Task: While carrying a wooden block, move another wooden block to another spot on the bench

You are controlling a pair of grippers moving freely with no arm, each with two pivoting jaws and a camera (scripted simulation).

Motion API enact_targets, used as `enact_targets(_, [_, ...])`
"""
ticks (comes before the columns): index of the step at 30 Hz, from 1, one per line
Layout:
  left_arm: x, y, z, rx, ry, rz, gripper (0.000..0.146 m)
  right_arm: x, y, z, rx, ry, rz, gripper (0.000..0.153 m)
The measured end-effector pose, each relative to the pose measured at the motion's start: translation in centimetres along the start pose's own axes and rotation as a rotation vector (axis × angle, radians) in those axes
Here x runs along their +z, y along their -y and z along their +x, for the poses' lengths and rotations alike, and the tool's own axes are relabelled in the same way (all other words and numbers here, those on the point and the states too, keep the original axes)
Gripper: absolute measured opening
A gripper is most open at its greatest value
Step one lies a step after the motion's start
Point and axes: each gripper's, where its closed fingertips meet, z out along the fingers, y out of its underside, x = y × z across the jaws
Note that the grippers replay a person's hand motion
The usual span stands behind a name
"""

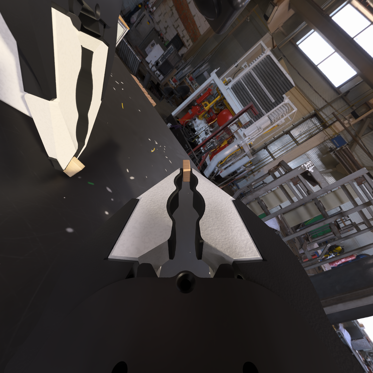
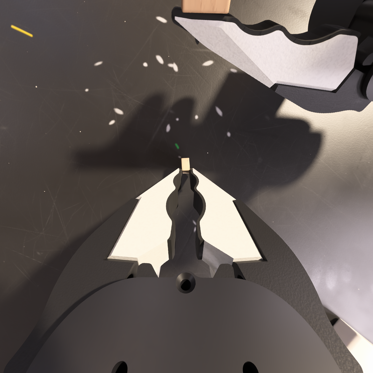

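My left gripper (image 1: pixel 186 171) is shut on a tan wooden block (image 1: pixel 186 170) that sticks out past its fingertips, held above the dark bench (image 1: pixel 60 212). My right gripper (image 2: pixel 185 169) is shut on a paler wooden block (image 2: pixel 185 163), low over the bench (image 2: pixel 60 161). In the left wrist view the right gripper (image 1: pixel 71 164) comes down from the upper left, its pale block (image 1: pixel 74 166) at or near the bench top. In the right wrist view the left gripper (image 2: pixel 203 12) reaches in from the upper right with its tan block (image 2: pixel 205 6) at the top edge.
The bench top is black, scratched and flecked with white, yellow and green specks (image 2: pixel 21 30). Its far edge (image 1: pixel 173 129) runs diagonally in the left wrist view, with workshop machinery (image 1: pixel 212 113) and metal racks (image 1: pixel 302 201) beyond. Gripper shadows (image 2: pixel 181 131) lie ahead of the right gripper.
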Motion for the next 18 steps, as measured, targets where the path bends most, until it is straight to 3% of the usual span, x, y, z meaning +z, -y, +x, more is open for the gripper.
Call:
enact_targets(11, [-0.34, 0.59, 0.27, -0.004, -0.029, 0.044, 0.005, -0.59, -0.3, 0.29, 0.011, -0.033, -0.02, 0.007])
enact_targets(18, [-0.17, 0.47, 0.18, -0.008, -0.024, 0.032, 0.005, -0.29, -0.45, -0.01, 0.089, 0.024, 0.002, 0.007])
